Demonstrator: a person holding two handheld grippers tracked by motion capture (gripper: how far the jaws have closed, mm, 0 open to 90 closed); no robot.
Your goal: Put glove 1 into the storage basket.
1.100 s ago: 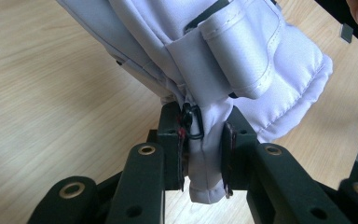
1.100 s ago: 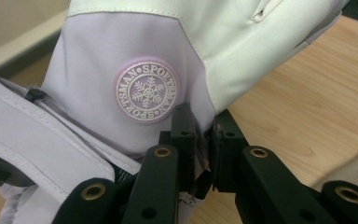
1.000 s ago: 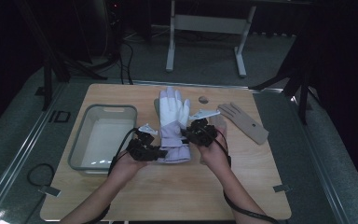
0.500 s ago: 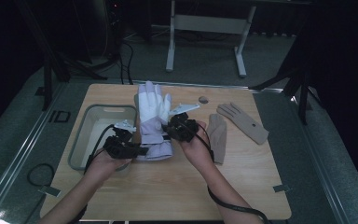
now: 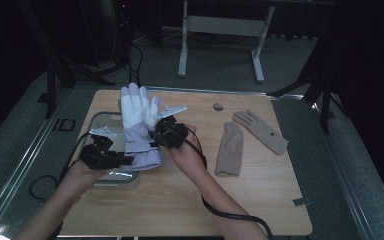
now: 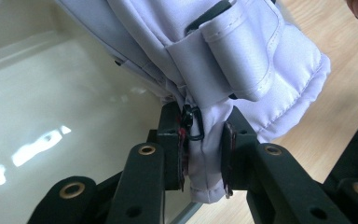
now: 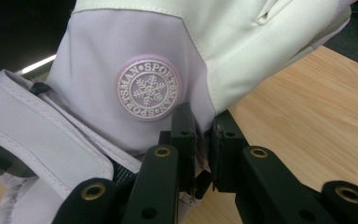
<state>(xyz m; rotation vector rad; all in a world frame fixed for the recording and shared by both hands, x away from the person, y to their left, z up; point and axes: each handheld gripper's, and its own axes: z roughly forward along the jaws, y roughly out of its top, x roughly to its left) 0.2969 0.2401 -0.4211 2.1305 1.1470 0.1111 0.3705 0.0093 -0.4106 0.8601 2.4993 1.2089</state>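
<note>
A white and lilac ski glove (image 5: 139, 126) hangs in the air between both grippers, fingers pointing away, partly over the clear tub (image 5: 101, 119). My left gripper (image 5: 111, 160) is shut on the glove's cuff edge (image 6: 204, 163), beside a small black clip. My right gripper (image 5: 156, 136) is shut on the glove's side edge (image 7: 200, 135), just below a round snowflake badge (image 7: 148, 88). Two tan gloves lie on the table to the right: one (image 5: 230, 148) near the right hand, the other (image 5: 261, 131) farther right.
The wooden tabletop (image 5: 260, 200) has bare room at the front and right. A small round grey thing (image 5: 218, 106) lies near the far edge. The right gripper's cable (image 5: 225, 215) trails toward the front edge. A metal stand (image 5: 220, 30) is on the floor beyond.
Both grippers have carried the ski glove leftward, from the table's middle to over the clear tub. The tan gloves have not moved.
</note>
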